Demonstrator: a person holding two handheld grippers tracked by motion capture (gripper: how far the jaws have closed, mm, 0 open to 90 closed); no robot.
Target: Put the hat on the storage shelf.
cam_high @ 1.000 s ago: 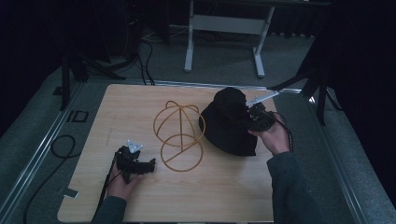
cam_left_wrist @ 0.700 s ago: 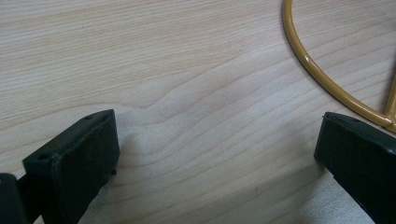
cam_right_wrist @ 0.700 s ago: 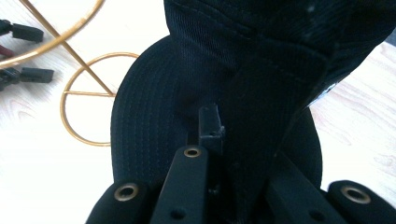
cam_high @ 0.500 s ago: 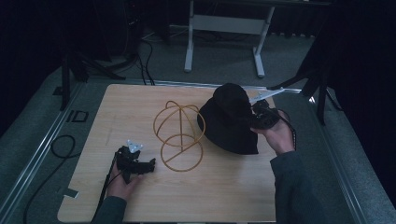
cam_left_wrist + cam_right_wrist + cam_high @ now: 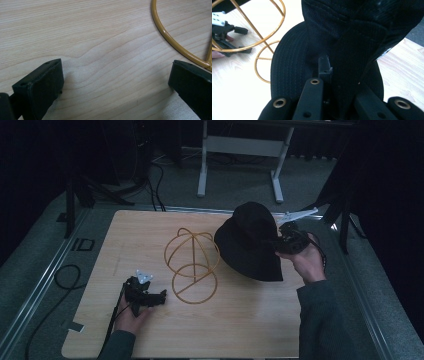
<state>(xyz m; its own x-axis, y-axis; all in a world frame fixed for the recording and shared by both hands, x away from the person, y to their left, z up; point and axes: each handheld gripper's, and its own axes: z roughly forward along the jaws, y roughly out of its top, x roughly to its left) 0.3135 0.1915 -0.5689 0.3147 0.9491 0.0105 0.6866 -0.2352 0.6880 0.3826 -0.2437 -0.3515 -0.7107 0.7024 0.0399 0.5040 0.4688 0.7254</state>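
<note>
Counter (image 5: 240,330) of pale wood grain carries a gold wire hat stand (image 5: 192,265) with a domed cage above a flat ring base, standing upright near the middle. Just to its right, a black fabric bucket hat (image 5: 252,242) with a stitched brim is lifted at its right side, its brim hanging down toward the counter on the near edge. The right claw (image 5: 280,240), held in a hand (image 5: 307,262) at the right, is clamped on the hat's fabric; in the right gripper view the black jaws press together into the dark cloth (image 5: 347,50) with no gap between them, and the gold wire stand (image 5: 262,32) shows beyond at the upper left. The left claw (image 5: 157,297) rests low on the counter at the front left, just beside the stand's ring base. In the left gripper view its jaws stand wide apart with bare wood (image 5: 105,62) between them, and the gold ring (image 5: 175,45) curves past the right jaw.
</note>
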